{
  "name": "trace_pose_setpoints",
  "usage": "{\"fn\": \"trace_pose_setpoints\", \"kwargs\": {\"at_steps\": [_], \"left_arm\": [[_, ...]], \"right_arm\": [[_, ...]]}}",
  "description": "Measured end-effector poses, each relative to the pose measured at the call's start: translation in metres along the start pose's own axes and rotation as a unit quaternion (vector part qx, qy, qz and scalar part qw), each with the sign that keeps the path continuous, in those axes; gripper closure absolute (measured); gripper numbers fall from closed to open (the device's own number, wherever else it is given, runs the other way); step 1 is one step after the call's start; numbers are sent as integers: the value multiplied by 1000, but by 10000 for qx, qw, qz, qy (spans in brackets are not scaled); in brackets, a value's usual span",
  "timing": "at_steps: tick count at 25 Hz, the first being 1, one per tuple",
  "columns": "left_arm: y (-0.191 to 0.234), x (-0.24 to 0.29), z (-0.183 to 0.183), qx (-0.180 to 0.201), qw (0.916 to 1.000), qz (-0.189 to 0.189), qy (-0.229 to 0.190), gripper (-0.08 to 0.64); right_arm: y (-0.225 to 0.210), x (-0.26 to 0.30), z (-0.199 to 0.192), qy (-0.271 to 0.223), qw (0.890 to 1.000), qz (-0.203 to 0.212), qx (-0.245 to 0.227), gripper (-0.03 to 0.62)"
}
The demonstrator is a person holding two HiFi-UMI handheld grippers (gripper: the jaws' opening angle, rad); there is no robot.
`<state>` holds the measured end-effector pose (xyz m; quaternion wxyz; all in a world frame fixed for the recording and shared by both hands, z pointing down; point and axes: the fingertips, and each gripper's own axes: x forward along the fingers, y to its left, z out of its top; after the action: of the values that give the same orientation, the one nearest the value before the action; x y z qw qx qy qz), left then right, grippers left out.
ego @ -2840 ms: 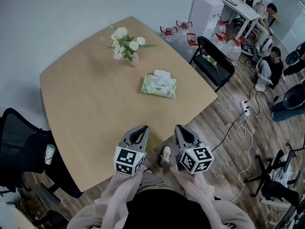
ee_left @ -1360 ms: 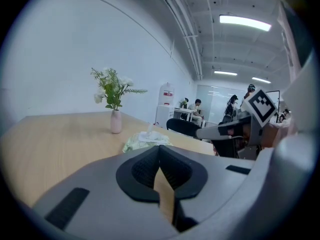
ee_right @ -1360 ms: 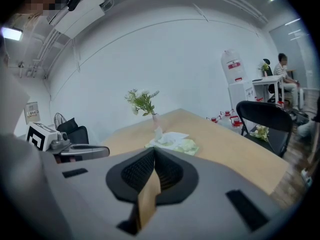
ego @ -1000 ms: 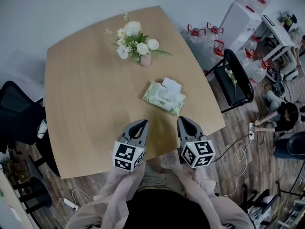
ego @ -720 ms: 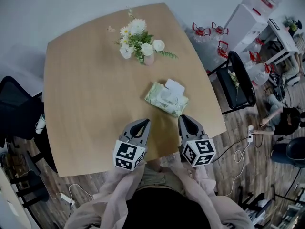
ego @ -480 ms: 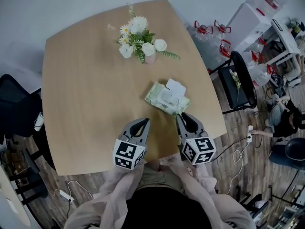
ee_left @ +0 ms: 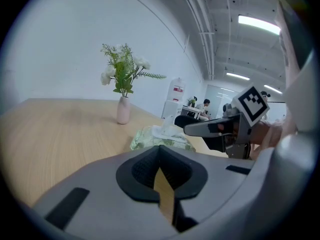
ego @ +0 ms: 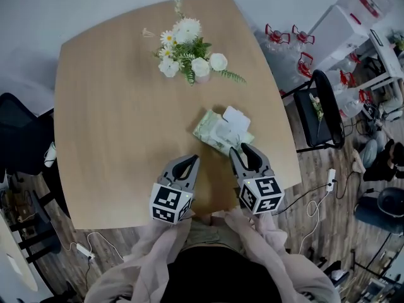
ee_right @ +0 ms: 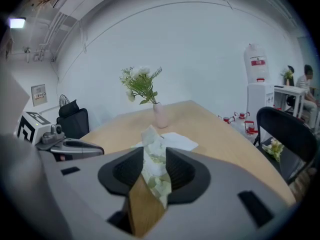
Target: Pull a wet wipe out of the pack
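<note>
My left gripper (ego: 190, 160) hangs over the wooden table (ego: 107, 106) with its jaws closed on nothing, near the wet wipe pack (ego: 218, 133) and to its left. The pack lies flat on the table, white showing at its far end. The flower vase (ego: 194, 77) stands beyond the pack. My right gripper (ego: 243, 150) is at the pack's near edge. Its jaws have just been opening and stand apart, with the pack in the gap, unpinched.

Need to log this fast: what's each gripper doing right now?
Left gripper: shut, empty.
Right gripper: open, jaws just been opening, nothing gripped; green soft wet-wipe pack seen through the gap.
</note>
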<state>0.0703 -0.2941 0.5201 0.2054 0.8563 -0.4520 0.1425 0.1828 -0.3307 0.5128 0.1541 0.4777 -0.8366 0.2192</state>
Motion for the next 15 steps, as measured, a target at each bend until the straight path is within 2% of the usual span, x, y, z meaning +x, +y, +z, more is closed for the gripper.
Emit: {"fn": "trace_pose_setpoints", "kwargs": {"at_steps": [5, 15], "left_arm": [[6, 7, 1, -80, 9999, 61, 17, 549], [12, 13, -5, -173, 9997, 121, 109, 549]], "right_arm": [[-2, 15, -1, 198, 9997, 70, -97, 428], [-1, 35, 3, 325, 9986, 56, -424, 431]]}}
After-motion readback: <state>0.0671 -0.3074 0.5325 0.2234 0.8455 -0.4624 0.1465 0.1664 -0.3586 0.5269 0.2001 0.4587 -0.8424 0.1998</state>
